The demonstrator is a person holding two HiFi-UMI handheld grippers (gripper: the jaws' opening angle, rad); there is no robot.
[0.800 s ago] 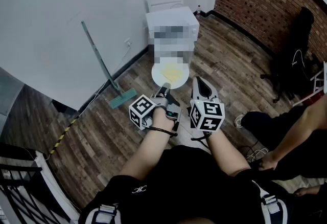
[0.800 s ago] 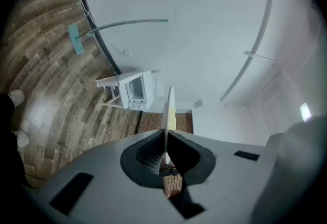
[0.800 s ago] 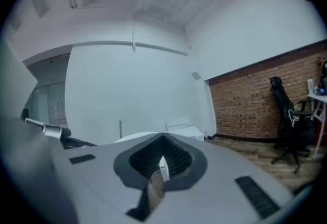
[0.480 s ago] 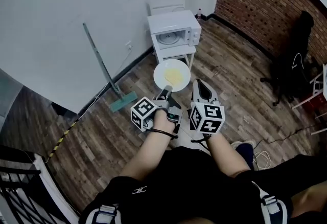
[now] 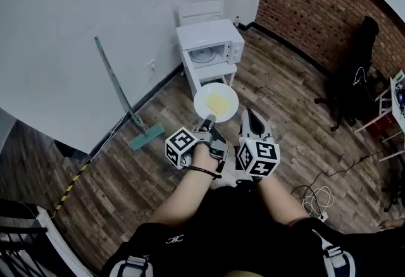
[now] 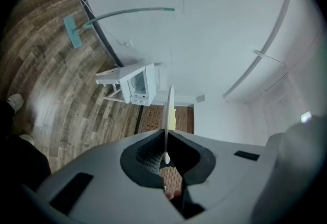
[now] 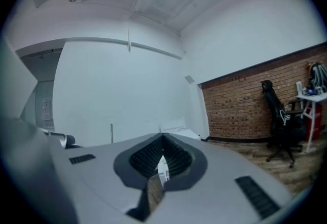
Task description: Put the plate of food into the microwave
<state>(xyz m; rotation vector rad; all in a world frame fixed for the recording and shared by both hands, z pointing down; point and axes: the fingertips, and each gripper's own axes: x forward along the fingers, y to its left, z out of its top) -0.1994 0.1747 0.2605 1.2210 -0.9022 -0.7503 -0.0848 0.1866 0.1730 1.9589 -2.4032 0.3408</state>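
A white plate (image 5: 216, 103) with flat yellow food on it hangs level above the wooden floor. My left gripper (image 5: 207, 121) is shut on its near rim. In the left gripper view the plate (image 6: 170, 108) shows edge-on, pinched between the pads of the left gripper (image 6: 166, 138). The white microwave (image 5: 209, 42) stands ahead on a small white table (image 5: 213, 74), and the round turntable shows in its front. My right gripper (image 5: 249, 116) hangs just right of the plate, apart from it. The right gripper (image 7: 162, 159) has its jaws together with nothing between them.
A long-handled mop (image 5: 120, 95) leans on the white wall at the left. A white chair (image 5: 200, 11) stands behind the microwave. A brick wall (image 5: 316, 4) and a black office chair (image 5: 354, 80) are at the right. Cables (image 5: 316, 196) lie on the floor.
Another person's legs and arm at the right edge have gone out of view. The plate stays in my left gripper and has drifted slightly right. Both grippers keep their pose.
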